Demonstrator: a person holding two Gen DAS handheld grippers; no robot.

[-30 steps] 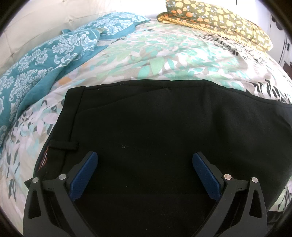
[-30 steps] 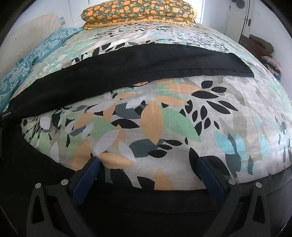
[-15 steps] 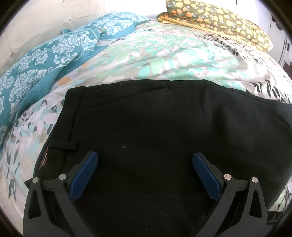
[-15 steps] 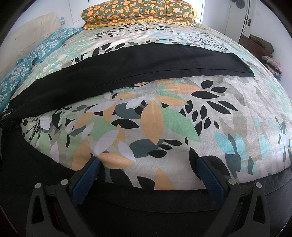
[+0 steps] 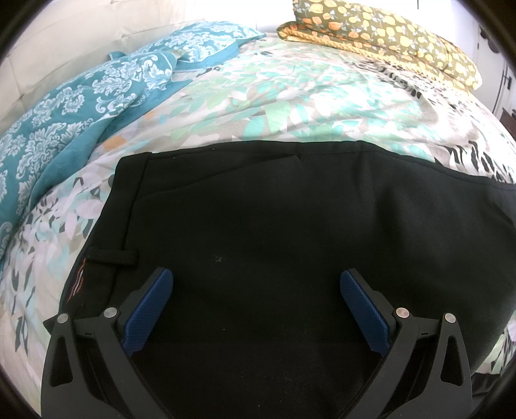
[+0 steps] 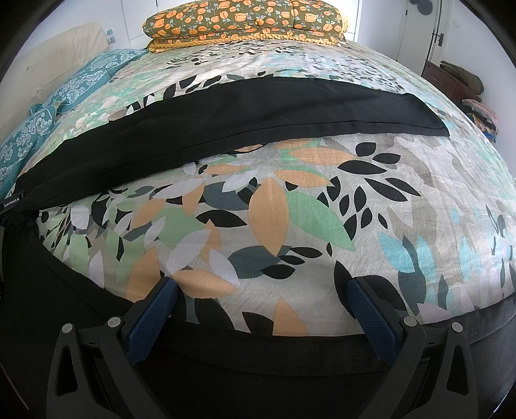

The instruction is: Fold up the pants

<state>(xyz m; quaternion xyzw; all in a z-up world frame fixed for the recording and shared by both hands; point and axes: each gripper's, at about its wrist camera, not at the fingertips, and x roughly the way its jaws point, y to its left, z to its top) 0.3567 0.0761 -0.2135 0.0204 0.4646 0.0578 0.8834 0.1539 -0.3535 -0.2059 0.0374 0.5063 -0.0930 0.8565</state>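
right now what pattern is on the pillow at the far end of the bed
Orange flowers on olive green, with a yellow braided edge: the pillow shows best in the right wrist view.

- A bed [image 6: 403,199] fills both views, covered by a leaf-print duvet in green, orange, black and grey.
- A teal damask blanket [image 5: 74,106] lies along its left side, against a cream padded headboard [image 6: 61,51].
- Orange-flowered pillows [image 6: 245,19] are stacked at the far edge.
- White walls, bright daylight.
- A dark dresser [image 6: 451,82] carries clothes, beside a white door [image 6: 416,29].
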